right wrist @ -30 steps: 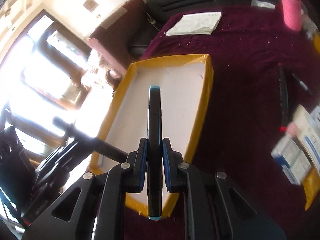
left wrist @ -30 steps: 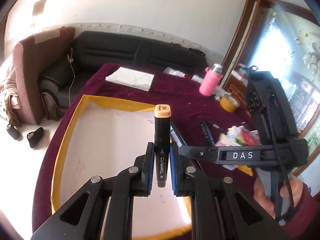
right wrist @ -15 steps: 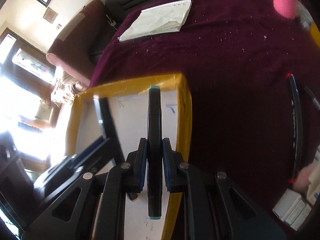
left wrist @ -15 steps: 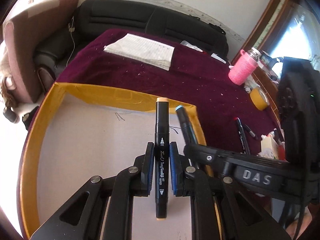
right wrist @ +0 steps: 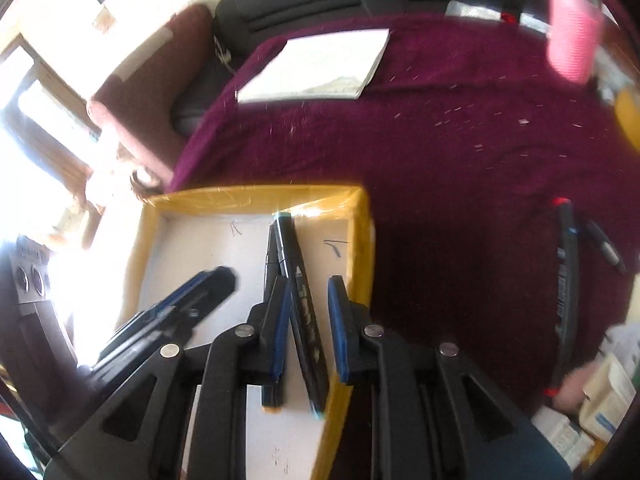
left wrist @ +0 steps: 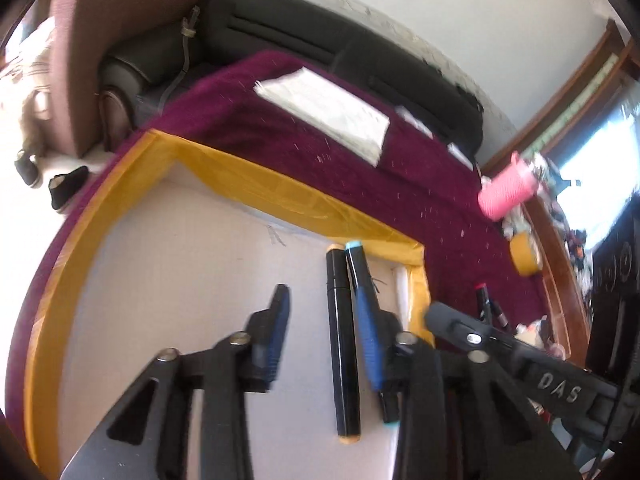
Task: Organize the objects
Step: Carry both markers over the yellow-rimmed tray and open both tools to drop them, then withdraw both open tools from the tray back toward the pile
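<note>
A shallow box with yellow taped walls (left wrist: 280, 188) and a white floor sits on the maroon cloth. My left gripper (left wrist: 324, 332) is open; the black marker with orange caps (left wrist: 341, 340) lies loose on the box floor between its fingers. The black marker with teal caps (left wrist: 362, 280) lies beside it, near the box's right wall. In the right wrist view my right gripper (right wrist: 308, 300) is open, with the teal-capped marker (right wrist: 300, 300) between its fingers on the box floor (right wrist: 208, 248); the orange-capped marker (right wrist: 270, 264) lies just left.
More markers (right wrist: 568, 280) lie on the maroon cloth (right wrist: 440, 160) right of the box. A white notebook (left wrist: 328, 108) lies at the far side. A pink bottle (left wrist: 506, 192), a yellow tape roll (left wrist: 524, 258) and small cartons (right wrist: 592, 400) stand at the right. A black sofa is behind.
Both grippers have opened and let go of their markers. The two markers now lie side by side on the box floor near its right wall.
</note>
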Available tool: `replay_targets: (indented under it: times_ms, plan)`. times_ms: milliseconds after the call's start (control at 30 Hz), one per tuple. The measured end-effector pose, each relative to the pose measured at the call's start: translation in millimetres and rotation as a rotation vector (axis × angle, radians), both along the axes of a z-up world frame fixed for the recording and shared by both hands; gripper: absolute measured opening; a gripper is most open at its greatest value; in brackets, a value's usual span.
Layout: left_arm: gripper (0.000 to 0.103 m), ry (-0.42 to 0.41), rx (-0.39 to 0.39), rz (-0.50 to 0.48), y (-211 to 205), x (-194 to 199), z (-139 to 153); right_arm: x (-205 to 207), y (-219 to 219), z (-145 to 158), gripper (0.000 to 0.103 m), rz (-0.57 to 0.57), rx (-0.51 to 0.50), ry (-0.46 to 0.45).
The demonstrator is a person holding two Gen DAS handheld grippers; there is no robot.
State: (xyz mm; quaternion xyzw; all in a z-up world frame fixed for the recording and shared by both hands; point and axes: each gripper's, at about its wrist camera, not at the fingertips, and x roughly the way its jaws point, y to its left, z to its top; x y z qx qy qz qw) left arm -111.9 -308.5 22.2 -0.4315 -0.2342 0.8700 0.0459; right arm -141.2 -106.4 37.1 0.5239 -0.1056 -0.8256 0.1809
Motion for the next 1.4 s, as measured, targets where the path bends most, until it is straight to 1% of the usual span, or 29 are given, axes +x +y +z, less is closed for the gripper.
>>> replay_targets:
  times_ms: [33, 67, 100, 133, 167, 200, 233, 267, 300, 333, 367, 400, 467, 533, 633, 733, 767, 833, 900, 933, 967, 1033, 1100, 1167, 1267, 1333, 1400]
  plan:
    - [0.042, 0.014, 0.008, 0.038, -1.7, 12.8, 5.2, 6.2, 6.9, 4.4, 0.017, -0.005, -0.019, 0.011]
    - [0.05, 0.022, 0.015, 0.065, -1.7, 22.5, 7.2, 18.0, 16.6, 9.5, 0.021, -0.007, -0.033, 0.028]
    - [0.052, 0.026, 0.022, 0.082, -0.5, 29.9, 6.4, 28.2, 23.2, 12.3, 0.023, -0.008, -0.035, 0.043]
    - [0.052, 0.024, 0.027, 0.091, 2.4, 36.8, 3.3, 31.4, 23.9, 13.2, 0.026, -0.01, -0.034, 0.053]
    - [0.052, 0.01, 0.018, 0.084, 7.0, 39.9, -1.5, 42.2, 29.8, 14.1, 0.027, -0.009, -0.033, 0.067]
    - [0.052, -0.016, 0.002, 0.073, 11.7, 40.2, -7.0, 53.5, 35.9, 13.9, 0.027, -0.011, -0.037, 0.074]
    - [0.052, -0.061, -0.023, 0.058, 17.5, 40.3, -16.7, 61.9, 40.4, 13.5, 0.027, -0.014, -0.046, 0.074]
    - [0.052, -0.094, -0.03, 0.051, 20.3, 41.3, -24.6, 70.4, 44.6, 13.2, 0.027, -0.019, -0.06, 0.069]
    - [0.051, -0.098, -0.027, 0.048, 22.0, 45.5, -28.9, 76.6, 48.6, 13.6, 0.027, -0.02, -0.075, 0.063]
    - [0.052, -0.088, -0.046, 0.047, 23.6, 50.7, -27.0, 83.3, 52.5, 12.1, 0.027, -0.019, -0.097, 0.056]
    - [0.052, -0.1, -0.063, 0.038, 25.9, 54.6, -25.4, 94.6, 58.5, 11.8, 0.027, -0.013, -0.116, 0.051]
    - [0.052, -0.116, -0.065, 0.03, 26.5, 58.5, -25.5, 101.6, 62.6, 12.3, 0.027, -0.01, -0.121, 0.053]
    - [0.052, -0.129, -0.058, 0.015, 27.9, 71.5, -25.7, 118.8, 70.8, 15.4, 0.027, -0.001, -0.133, 0.071]
    - [0.052, -0.117, -0.079, 0.016, 28.7, 88.4, -23.9, 134.8, 78.1, 19.6, 0.027, 0.013, -0.132, 0.093]
    - [0.052, -0.115, -0.073, 0.025, 29.0, 107.2, -23.7, 161.2, 93.8, 27.7, 0.027, 0.033, -0.129, 0.134]
    - [0.052, -0.11, -0.067, 0.037, 29.0, 112.1, -23.0, 180.0, 111.3, 33.1, 0.027, 0.024, -0.122, 0.172]
    - [0.052, -0.097, -0.063, 0.048, 28.1, 113.6, -21.3, 186.5, 118.7, 36.0, 0.027, 0.015, -0.113, 0.19]
    - [0.052, -0.036, -0.06, 0.08, 24.5, 123.1, -9.7, 197.6, 132.8, 41.8, 0.027, -0.019, -0.086, 0.231]
    - [0.052, 0.012, -0.053, 0.116, 24.5, 132.0, 2.2, 201.6, 142.6, 42.4, 0.039, -0.056, -0.056, 0.265]
    - [0.052, 0.039, -0.035, 0.132, 25.6, 139.4, 10.8, 205.8, 149.6, 41.2, 0.054, -0.085, -0.039, 0.288]
    - [0.052, 0.055, -0.022, 0.138, 27.4, 145.1, 17.0, 210.1, 158.4, 38.7, 0.062, -0.125, -0.025, 0.309]
    - [0.052, 0.099, -0.008, 0.139, 38.8, 158.4, 34.6, 212.8, 175.1, 31.9, 0.062, -0.181, -0.015, 0.318]
    - [0.052, 0.138, -0.018, 0.124, 54.9, 170.8, 49.8, 209.9, 190.2, 24.4, 0.062, -0.221, -0.009, 0.293]
    - [0.054, 0.163, -0.022, 0.099, 73.1, 180.6, 61.0, 208.7, 205.9, 18.2, 0.062, -0.261, -0.026, 0.272]
    - [0.054, 0.203, -0.022, 0.061, 98.7, 193.8, 68.1, 209.3, 225.7, 13.1, 0.062, -0.302, -0.041, 0.259]
    - [0.054, 0.214, -0.05, 0.022, 117.6, 197.2, 68.8, 212.5, 232.6, 11.1, 0.062, -0.31, -0.024, 0.263]
    - [0.054, 0.219, -0.074, -0.019, 132.9, 198.6, 67.5, 212.6, 243.7, 10.7, 0.062, -0.319, 0.017, 0.281]
